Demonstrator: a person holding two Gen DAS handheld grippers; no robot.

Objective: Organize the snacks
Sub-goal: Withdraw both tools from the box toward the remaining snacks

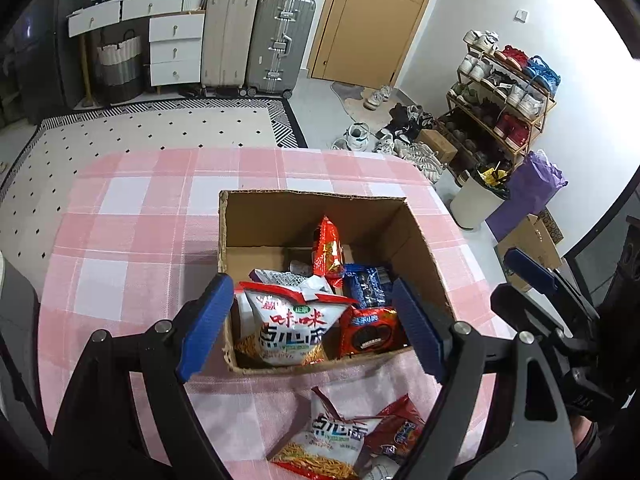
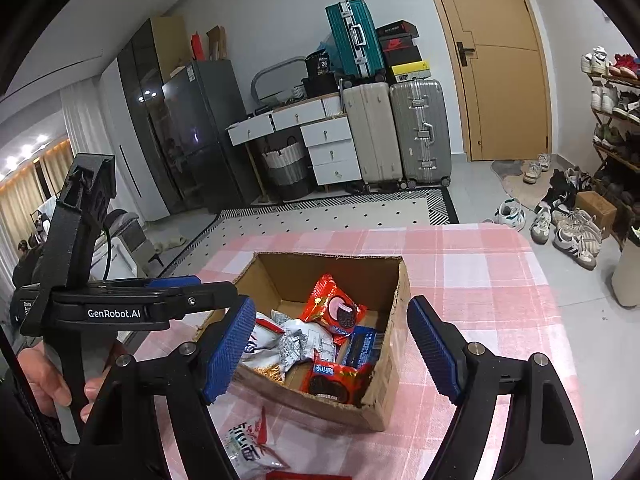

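Observation:
An open cardboard box [image 1: 280, 220] stands on the pink checked table. Inside lie a white noodle-snack bag [image 1: 292, 332], a red cookie packet [image 1: 372, 332], a blue packet [image 1: 366, 284] and an upright red packet [image 1: 327, 248]. My left gripper [image 1: 312, 282] hovers open over the box's near edge, nothing between its pads. My right gripper [image 2: 332, 300] is open too, above the same box [image 2: 396, 344], with its red packets [image 2: 334, 308] below. In front of the box, another white noodle bag [image 1: 332, 440] and a red packet [image 1: 400, 428] lie on the cloth.
The tablecloth [image 1: 120, 220] ends in a rounded far edge with a dotted rug [image 1: 160, 128] beyond. Suitcases [image 1: 276, 44] and white drawers stand by the far wall. A shoe rack [image 1: 504, 100] and white bin [image 1: 476, 200] are on the right. A hand [image 2: 48, 384] grips the left tool's handle.

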